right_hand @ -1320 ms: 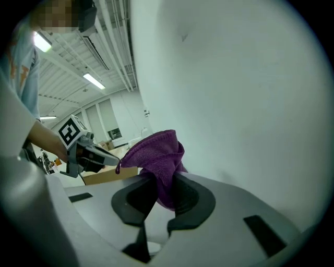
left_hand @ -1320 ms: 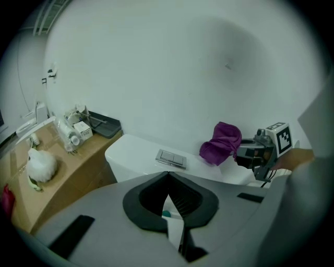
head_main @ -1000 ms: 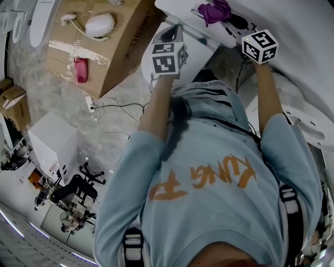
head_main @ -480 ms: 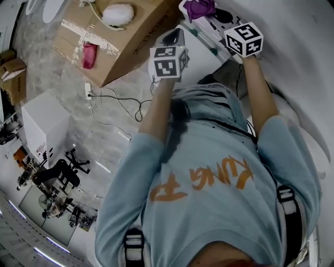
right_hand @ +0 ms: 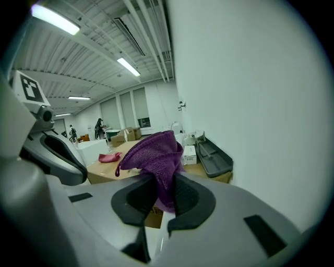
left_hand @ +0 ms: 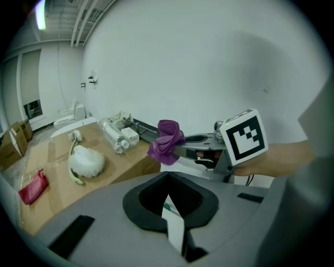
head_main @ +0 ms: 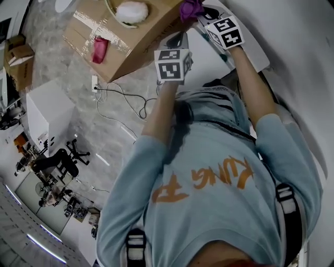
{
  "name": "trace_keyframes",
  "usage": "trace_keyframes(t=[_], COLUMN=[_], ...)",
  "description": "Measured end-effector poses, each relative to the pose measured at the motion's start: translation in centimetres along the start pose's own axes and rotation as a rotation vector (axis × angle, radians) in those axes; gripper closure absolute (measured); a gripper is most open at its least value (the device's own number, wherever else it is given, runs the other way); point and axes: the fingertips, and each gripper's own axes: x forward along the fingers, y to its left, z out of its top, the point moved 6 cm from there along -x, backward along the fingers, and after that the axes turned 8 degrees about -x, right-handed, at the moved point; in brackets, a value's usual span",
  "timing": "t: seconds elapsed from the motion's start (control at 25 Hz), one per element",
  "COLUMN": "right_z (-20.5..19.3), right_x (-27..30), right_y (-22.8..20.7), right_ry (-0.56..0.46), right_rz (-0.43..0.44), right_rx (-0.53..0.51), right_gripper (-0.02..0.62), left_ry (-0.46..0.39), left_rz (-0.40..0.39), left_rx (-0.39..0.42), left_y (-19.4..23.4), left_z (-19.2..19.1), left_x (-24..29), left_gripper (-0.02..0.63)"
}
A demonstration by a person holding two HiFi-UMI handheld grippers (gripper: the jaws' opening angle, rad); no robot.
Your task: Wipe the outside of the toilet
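- Looking down on a large workshop-like room with a grey marbled floor. Strip lights run along the ribbed ceiling in the right gripper view.
- Broad, smooth white surface fills the right side. I cannot tell whether it is wall or the toilet's outside, and no toilet shape is clearly made out.
- Person in a pale blue hooded top, arms stretched forward.
- Big cardboard box stands on the floor ahead, just beside the white surface.
- White cabinet stands at the left, well apart from the box, with a black office chair near it.
- Right gripper is raised near the white surface, its jaws clamped on a purple cloth (bunched, sticking up above them).
- Left gripper is held just beside it, jaws together with nothing between.
- Dark grey tray rests on the box.
- White fluffy brush and red cloth lie on the box top, apart.
- Black cable trails loosely across the floor.
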Motion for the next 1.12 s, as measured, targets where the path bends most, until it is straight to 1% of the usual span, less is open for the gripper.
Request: trace_keyframes(t=[0.16, 0.28, 0.4, 0.68, 0.92, 1.12], right_z=[-1.5, -2.4, -2.6, -3.0, -3.5, -3.7], right_x=[0.9, 0.9, 0.9, -0.1, -0.8, -2.2], right_y=[-0.1, 0.0, 0.0, 0.4, 0.9, 1.2], right_ry=[0.063, 0.111, 0.143, 0.213, 0.228, 0.233], right_rz=[-0.023, -0.032, -0.044, -0.065, -0.083, -0.091], right_rx=[0.019, 0.005, -0.004, 0.007, 0.036, 0.065], right_gripper=[0.525, 0.525, 0.525, 0.525, 0.525, 0.525], left_ry=[0.026, 0.027, 0.022, 0.025, 0.03, 0.018], left_rz=[0.001, 0.003, -0.006, -0.028, -0.023, -0.057], left_rx=[0.012, 0.016, 0.019, 0.059, 0.064, 0.064], left_y=[-0.2, -0.4, -1.0, -2.5, -1.7, -2.7], left_z=[-0.7, -0.7, -0.5, -0.8, -1.5, -1.7], left_x=[0.1, 0.2, 0.2, -0.2, -0.8, -1.0], left_gripper=[0.583, 0.583, 0.583, 0.583, 0.583, 0.583])
